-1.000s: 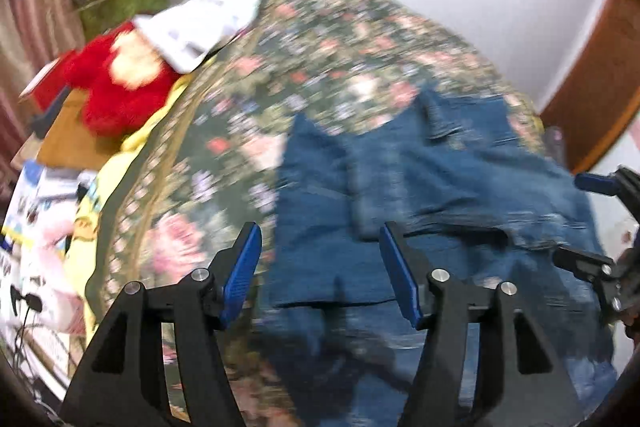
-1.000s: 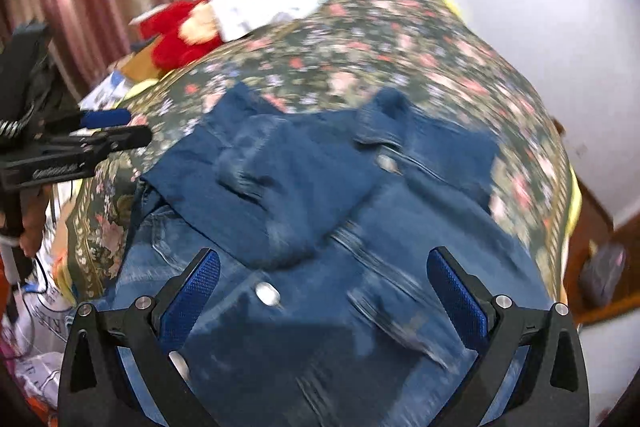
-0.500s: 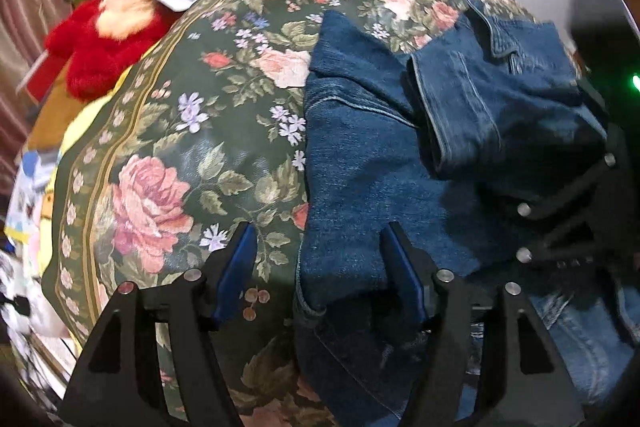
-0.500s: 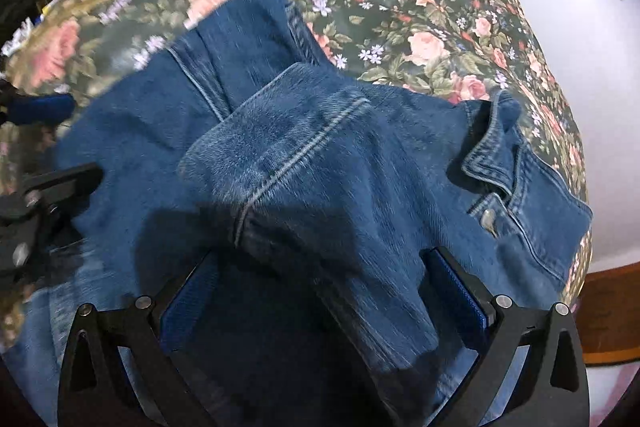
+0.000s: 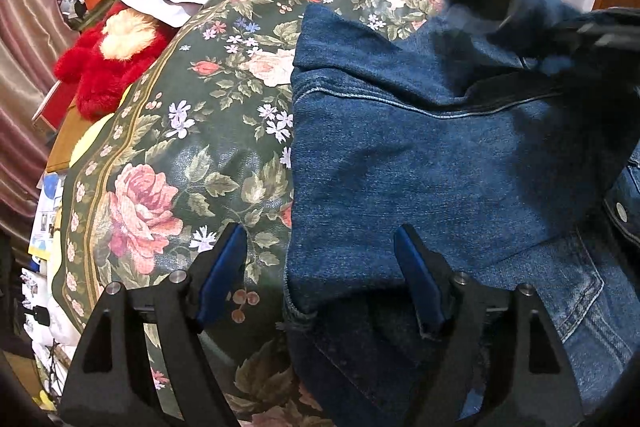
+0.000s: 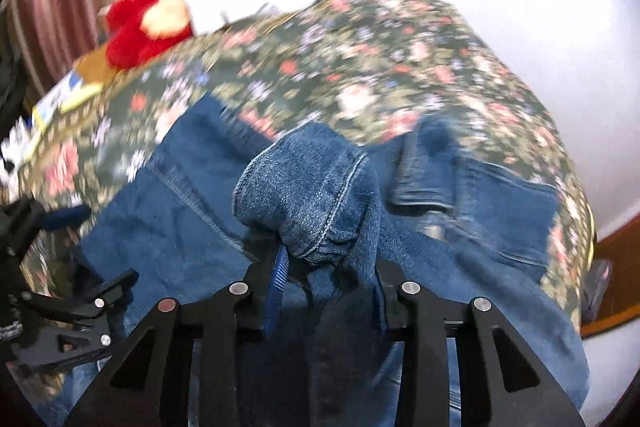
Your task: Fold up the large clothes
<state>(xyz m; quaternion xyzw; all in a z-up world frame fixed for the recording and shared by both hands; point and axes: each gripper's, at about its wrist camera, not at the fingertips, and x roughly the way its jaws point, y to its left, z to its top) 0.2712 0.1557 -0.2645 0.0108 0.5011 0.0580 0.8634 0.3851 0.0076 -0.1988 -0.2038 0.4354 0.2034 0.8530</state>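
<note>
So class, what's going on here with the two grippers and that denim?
A person is folding a blue denim jacket on a floral bedspread. The right gripper has just closed its jaws on a bunched denim sleeve. The left gripper has been opening, its jaws straddling the jacket's side edge without pressing it.

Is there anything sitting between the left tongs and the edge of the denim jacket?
Nothing visible. The left tongs stand open right over the denim jacket, its left edge already between the fingers, with only the floral bedspread beneath.
</note>
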